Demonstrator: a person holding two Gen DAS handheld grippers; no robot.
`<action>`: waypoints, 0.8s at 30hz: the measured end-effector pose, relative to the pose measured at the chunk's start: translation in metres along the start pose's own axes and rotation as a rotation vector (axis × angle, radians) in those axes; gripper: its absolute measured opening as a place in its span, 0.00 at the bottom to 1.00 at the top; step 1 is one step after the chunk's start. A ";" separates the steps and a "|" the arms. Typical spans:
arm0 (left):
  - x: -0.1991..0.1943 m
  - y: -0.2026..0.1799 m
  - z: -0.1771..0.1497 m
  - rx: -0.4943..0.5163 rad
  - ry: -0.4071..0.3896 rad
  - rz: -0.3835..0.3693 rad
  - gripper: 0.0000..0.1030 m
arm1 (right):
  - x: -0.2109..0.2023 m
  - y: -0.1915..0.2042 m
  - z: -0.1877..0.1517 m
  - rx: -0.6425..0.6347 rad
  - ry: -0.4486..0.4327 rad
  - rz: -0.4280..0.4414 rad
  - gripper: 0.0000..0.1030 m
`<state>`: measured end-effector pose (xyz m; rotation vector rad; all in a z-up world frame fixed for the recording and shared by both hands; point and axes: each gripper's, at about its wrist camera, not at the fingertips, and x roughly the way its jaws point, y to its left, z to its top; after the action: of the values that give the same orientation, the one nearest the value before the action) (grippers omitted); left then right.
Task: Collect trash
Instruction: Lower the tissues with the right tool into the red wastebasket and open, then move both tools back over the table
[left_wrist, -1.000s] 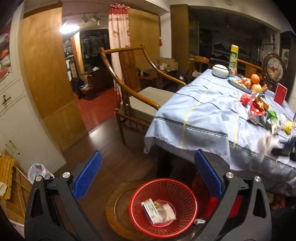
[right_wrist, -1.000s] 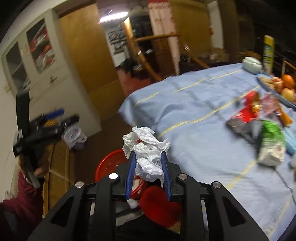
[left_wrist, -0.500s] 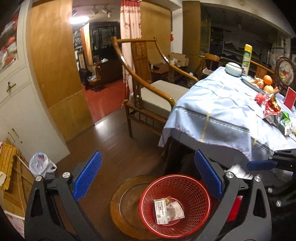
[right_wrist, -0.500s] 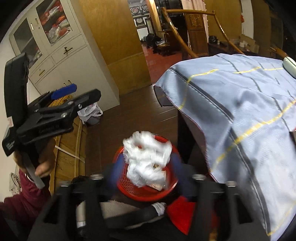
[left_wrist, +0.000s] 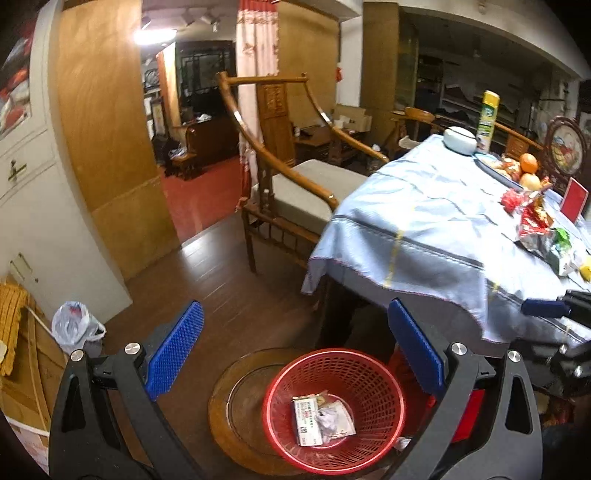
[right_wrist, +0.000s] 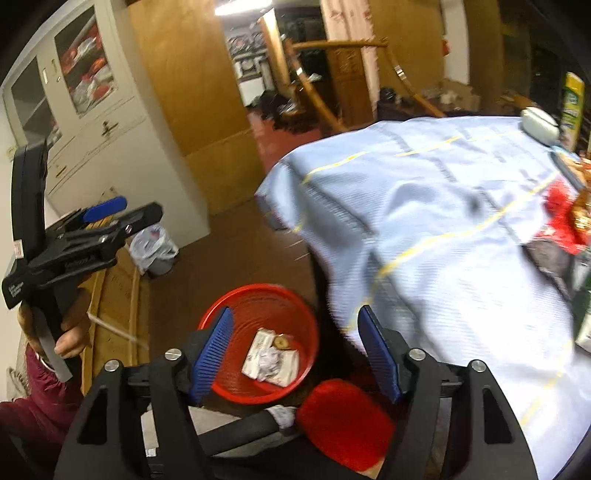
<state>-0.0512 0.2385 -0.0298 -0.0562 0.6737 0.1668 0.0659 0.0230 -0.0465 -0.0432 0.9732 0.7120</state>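
Observation:
A red mesh trash basket stands on a round wooden stool beside the table; it also shows in the right wrist view. Inside lie a crumpled white tissue and paper wrappers. My right gripper is open and empty just above the basket. My left gripper is open and empty, above and to the left of the basket. More snack wrappers lie on the blue tablecloth.
A wooden armchair stands at the table's far side. A plastic bag lies on the floor by the white cabinet. Fruit, a spray can and a white bowl stand on the table.
My right gripper swung from over the table to above the basket, opened, and the white tissue dropped into the basket. My left gripper stayed open and shifted slightly.

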 end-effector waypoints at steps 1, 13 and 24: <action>-0.001 -0.006 0.001 0.007 -0.001 -0.011 0.93 | -0.005 -0.005 -0.001 0.009 -0.013 -0.008 0.68; -0.001 -0.111 0.004 0.146 0.033 -0.151 0.93 | -0.104 -0.108 -0.042 0.190 -0.220 -0.208 0.81; 0.022 -0.236 0.012 0.269 0.101 -0.297 0.93 | -0.160 -0.212 -0.093 0.328 -0.297 -0.499 0.94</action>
<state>0.0137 0.0099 -0.0348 0.0945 0.7754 -0.2143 0.0606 -0.2582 -0.0355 0.1021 0.7400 0.0902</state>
